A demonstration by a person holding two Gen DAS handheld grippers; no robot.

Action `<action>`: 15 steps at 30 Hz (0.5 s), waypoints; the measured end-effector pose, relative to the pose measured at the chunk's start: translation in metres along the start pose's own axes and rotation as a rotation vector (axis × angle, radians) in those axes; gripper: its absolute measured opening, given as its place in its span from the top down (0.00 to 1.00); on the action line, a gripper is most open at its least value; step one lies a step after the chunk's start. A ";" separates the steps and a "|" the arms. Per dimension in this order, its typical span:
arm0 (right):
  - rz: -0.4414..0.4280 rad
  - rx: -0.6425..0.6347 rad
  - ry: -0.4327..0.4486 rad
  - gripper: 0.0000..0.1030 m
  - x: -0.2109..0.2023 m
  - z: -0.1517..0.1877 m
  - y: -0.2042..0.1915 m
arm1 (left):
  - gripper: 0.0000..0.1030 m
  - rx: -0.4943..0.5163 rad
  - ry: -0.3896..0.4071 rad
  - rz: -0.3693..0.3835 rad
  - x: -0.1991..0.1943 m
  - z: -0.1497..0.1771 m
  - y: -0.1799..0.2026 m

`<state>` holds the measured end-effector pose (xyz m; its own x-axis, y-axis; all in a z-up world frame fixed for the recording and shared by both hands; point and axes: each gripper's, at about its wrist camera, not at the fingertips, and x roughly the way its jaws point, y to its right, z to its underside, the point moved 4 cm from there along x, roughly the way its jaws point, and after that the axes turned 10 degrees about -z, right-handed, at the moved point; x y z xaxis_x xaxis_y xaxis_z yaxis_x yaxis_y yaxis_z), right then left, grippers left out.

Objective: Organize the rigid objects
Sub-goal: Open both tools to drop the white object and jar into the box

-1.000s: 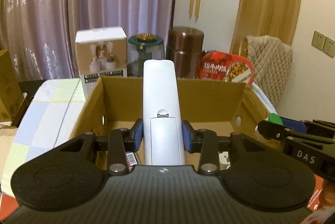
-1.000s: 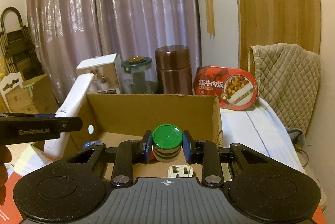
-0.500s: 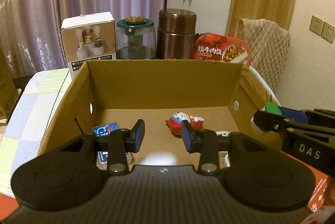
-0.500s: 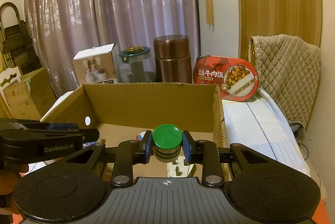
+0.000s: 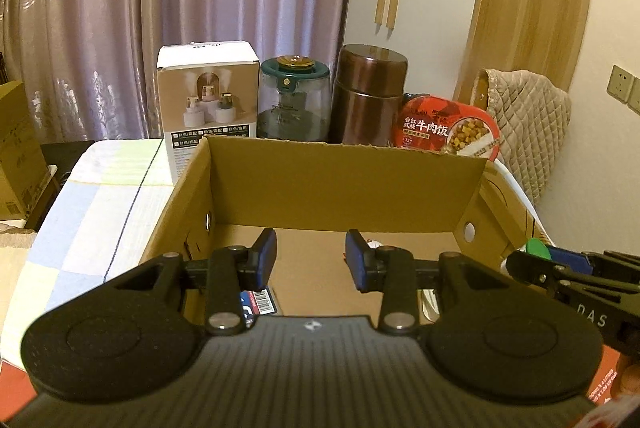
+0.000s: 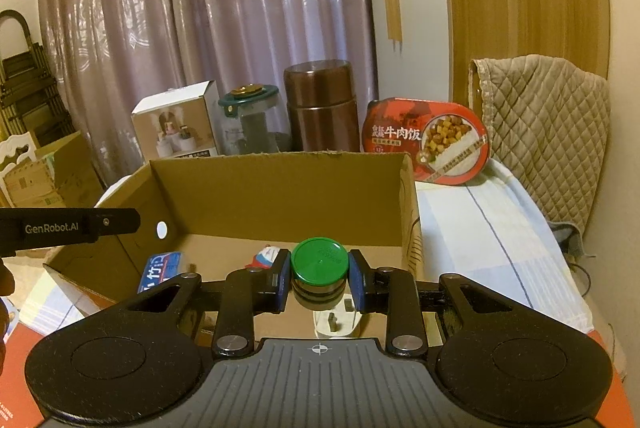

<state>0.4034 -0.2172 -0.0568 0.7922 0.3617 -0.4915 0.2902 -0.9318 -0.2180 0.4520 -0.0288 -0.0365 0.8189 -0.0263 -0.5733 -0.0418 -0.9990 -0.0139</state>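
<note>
An open cardboard box (image 5: 344, 184) (image 6: 276, 184) stands in front of both grippers. My left gripper (image 5: 311, 260) is open and empty over the box's near side. My right gripper (image 6: 319, 276) is shut on a small jar with a green lid (image 6: 319, 260), held above the box floor. The jar and right gripper also show at the right edge of the left wrist view (image 5: 538, 252). Inside the box lie a blue packet (image 6: 160, 268), a red, white and blue toy (image 6: 266, 256) and a white plug (image 6: 334, 322). The white remote is out of sight.
Behind the box stand a white product box (image 5: 206, 108), a glass jar with a green lid (image 5: 294, 100), a brown canister (image 5: 370, 92) and a red beef rice bowl (image 5: 448, 132). A quilted cushion (image 6: 548, 132) leans at the right. The bed sheet (image 5: 100, 204) spreads left.
My left gripper let go of the white remote, opened, and rose so less of the box floor shows. My right gripper kept the green-lidded jar and shifted slightly over the box.
</note>
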 end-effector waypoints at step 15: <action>-0.029 0.022 0.020 0.58 0.001 0.001 0.000 | 0.68 0.025 -0.004 0.019 -0.003 0.006 0.012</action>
<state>0.4041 -0.2170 -0.0581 0.7940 0.3880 -0.4679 0.3018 -0.9199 -0.2506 0.4449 -0.0404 -0.0400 0.8157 -0.0448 -0.5768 -0.0713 -0.9972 -0.0234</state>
